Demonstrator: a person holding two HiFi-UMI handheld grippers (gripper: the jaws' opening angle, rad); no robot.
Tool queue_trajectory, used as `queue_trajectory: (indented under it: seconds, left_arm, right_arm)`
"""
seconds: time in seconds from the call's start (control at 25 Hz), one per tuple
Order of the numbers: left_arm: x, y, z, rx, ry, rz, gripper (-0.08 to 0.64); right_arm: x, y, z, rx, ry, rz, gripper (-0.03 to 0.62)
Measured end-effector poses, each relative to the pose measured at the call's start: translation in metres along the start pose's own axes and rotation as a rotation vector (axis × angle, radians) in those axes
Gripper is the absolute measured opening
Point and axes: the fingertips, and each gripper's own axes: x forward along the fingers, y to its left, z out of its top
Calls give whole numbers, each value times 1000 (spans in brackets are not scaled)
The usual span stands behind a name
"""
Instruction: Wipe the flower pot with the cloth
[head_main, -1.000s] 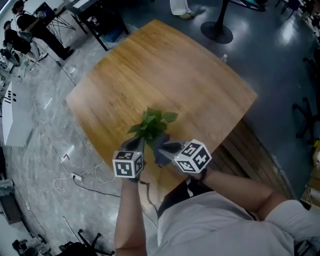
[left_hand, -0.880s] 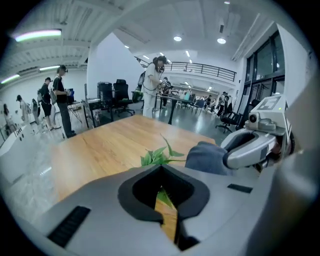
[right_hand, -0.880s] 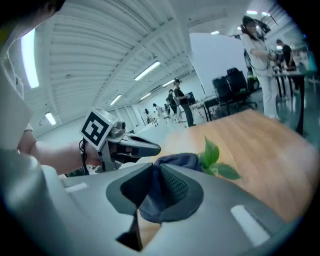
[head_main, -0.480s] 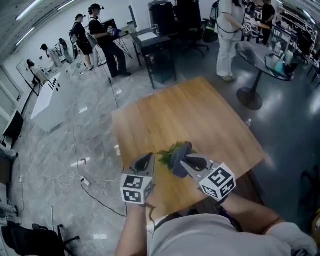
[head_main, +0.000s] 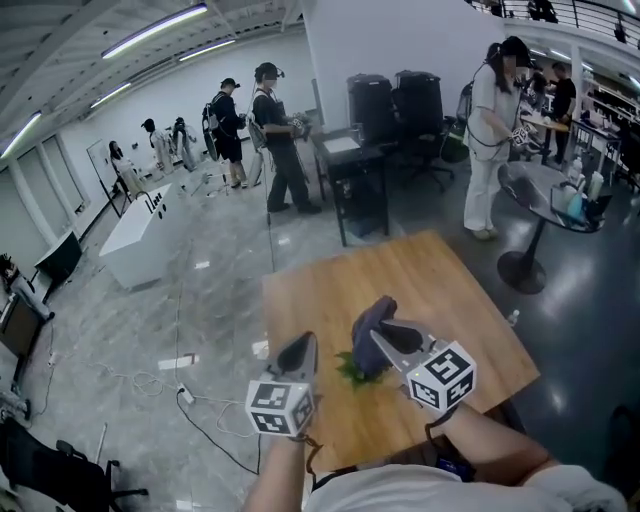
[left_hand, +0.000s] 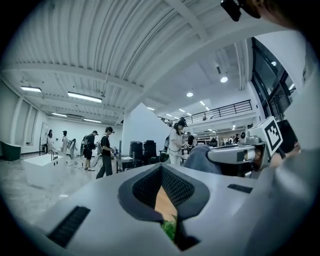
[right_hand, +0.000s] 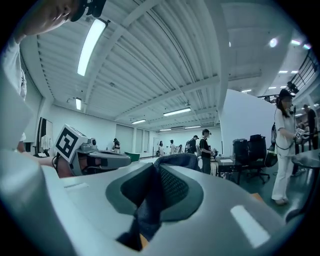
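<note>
Cloth (head_main: 372, 318) clamped in right gripper (head_main: 380, 343), held just above plant (head_main: 350, 369) near tabletop (head_main: 410, 280) 6 o'clock edge. Flower pot itself hidden. Left gripper (head_main: 299, 350) empty, jaws nearly together, at plant's 9 o'clock.

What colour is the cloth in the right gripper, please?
The cloth is dark blue-grey, clearest in head view.

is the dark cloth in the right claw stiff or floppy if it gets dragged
Likely floppy: the cloth bunches into folds where the right claw pinches it. Probably light too, since one pinch carries the whole bundle above the table.
</note>
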Motion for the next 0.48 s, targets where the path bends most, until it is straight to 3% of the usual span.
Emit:
queue_trajectory:
  seconds: [0.48]
  left_arm:
    - [8,-18,-4,-4,22,-39,6]
  right_arm:
    - [-5,-7,7,22,-26,-14,41]
